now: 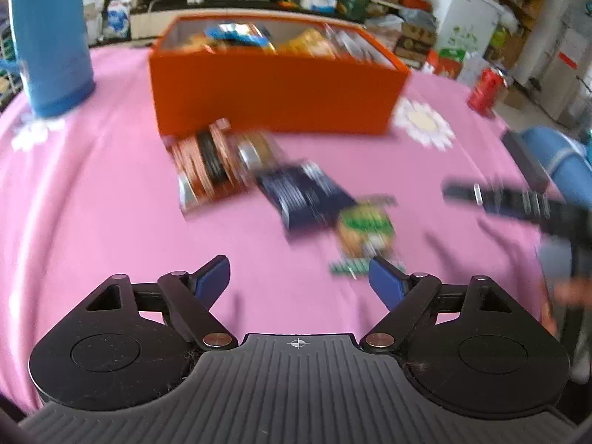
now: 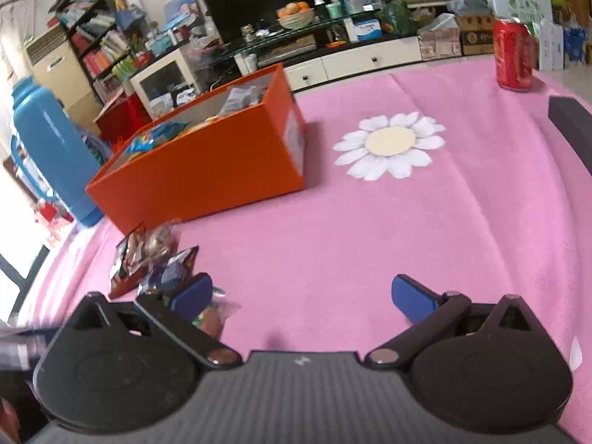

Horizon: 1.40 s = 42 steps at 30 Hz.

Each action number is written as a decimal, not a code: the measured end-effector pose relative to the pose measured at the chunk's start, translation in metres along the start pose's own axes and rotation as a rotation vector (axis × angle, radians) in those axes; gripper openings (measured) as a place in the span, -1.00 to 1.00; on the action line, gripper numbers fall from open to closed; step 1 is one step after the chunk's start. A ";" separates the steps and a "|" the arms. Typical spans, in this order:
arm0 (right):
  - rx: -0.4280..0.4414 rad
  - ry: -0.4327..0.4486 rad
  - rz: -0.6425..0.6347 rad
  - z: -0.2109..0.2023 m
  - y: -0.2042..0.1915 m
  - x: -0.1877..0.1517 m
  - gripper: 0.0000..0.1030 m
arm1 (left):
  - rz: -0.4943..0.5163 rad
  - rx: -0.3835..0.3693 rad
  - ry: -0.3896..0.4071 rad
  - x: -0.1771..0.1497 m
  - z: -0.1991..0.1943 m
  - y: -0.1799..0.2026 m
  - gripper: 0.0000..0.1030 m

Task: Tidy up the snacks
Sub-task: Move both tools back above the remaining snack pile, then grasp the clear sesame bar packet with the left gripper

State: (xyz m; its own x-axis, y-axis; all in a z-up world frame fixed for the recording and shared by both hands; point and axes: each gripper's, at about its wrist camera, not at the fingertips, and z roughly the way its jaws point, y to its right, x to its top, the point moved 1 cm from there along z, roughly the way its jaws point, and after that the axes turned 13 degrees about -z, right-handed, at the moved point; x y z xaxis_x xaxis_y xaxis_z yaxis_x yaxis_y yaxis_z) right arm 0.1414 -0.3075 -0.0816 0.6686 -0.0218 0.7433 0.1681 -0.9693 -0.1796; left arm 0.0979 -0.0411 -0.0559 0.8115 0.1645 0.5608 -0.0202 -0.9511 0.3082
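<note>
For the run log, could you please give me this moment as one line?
left gripper: open, empty | right gripper: open, empty | orange box: partly filled | snack packets: loose on pink tablecloth

An open orange box (image 1: 273, 92), upper centre of the left wrist view, holds mixed snack packets. Below it three blurred packets lie loose in a diagonal row: orange-striped (image 1: 207, 170), dark blue (image 1: 303, 196), green (image 1: 364, 233).
</note>
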 end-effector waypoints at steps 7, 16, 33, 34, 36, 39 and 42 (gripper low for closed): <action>-0.034 0.033 0.084 -0.005 0.026 0.002 0.99 | 0.053 -0.062 -0.046 0.004 0.030 0.036 -0.20; -0.256 -0.024 0.075 -0.004 0.046 0.004 0.99 | 0.047 -0.107 -0.123 0.011 0.073 0.068 -0.76; -0.167 0.078 0.207 -0.019 0.066 0.004 0.99 | 0.014 0.079 0.134 0.066 0.021 0.008 0.01; -0.156 0.080 0.197 -0.018 0.063 0.005 0.99 | -0.017 0.118 0.133 0.077 0.023 -0.008 -0.08; -0.133 0.088 0.181 -0.016 0.058 0.006 0.99 | -0.079 0.167 0.105 0.097 0.034 -0.039 -0.27; -0.118 0.075 0.167 -0.011 0.054 0.007 0.99 | -0.149 0.160 0.047 0.115 0.058 -0.060 -0.31; -0.119 0.049 0.162 -0.005 0.052 0.006 0.99 | -0.177 0.182 0.020 0.120 0.081 -0.066 -0.38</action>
State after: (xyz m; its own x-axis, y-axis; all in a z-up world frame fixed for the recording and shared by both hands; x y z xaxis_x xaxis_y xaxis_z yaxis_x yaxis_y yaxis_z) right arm 0.1509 -0.3597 -0.0833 0.6438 -0.1890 0.7415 -0.0276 -0.9741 -0.2243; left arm 0.2436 0.0205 -0.0708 0.7810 0.3359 0.5264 0.2279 -0.9382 0.2605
